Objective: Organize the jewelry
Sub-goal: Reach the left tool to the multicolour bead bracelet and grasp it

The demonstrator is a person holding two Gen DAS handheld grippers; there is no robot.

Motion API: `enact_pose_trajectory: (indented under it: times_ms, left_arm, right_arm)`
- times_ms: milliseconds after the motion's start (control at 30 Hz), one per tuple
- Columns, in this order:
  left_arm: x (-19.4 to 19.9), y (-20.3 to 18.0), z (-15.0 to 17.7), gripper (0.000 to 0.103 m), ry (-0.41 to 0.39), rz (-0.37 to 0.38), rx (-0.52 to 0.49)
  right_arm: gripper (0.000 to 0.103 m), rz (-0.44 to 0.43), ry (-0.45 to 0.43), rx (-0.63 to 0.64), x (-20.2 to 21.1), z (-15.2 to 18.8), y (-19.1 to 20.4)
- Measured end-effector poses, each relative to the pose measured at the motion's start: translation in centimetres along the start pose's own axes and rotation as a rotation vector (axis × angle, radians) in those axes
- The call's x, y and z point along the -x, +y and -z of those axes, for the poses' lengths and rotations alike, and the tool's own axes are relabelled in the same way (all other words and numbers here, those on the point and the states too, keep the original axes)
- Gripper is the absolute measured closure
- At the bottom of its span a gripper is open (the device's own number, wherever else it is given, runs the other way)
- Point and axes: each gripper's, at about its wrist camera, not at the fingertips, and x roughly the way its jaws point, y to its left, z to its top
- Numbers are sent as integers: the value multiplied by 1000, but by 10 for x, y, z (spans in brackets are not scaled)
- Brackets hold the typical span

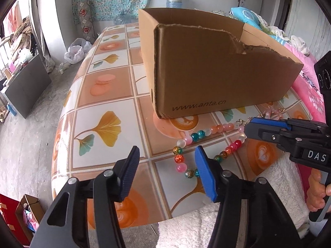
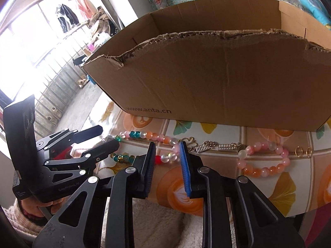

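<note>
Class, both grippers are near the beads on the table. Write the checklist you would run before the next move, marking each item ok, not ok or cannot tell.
1. Right gripper straddles the bead necklace: ok.
2. Its pads press firmly on the beads: cannot tell.
3. Left gripper holds the necklace: not ok; it is open, with the beads just past its tips.
4. Necklace is free of the metal chain: cannot tell; they meet beside the right gripper.
5. Cardboard box is open on top: ok.
6. Room inside the box: cannot tell; its near wall hides the floor.
</note>
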Motion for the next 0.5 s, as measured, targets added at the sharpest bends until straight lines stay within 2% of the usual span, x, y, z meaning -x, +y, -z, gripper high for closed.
enact_pose_trajectory:
  times_ms: [267, 500]
  left_arm:
    - [-7, -11, 3, 60, 34, -16, -32]
    - [0, -18, 10, 62, 44, 38, -24]
  right_arm:
    - [87, 34, 35, 21, -2, 2, 3]
    - [87, 50, 50, 41, 2, 0, 8]
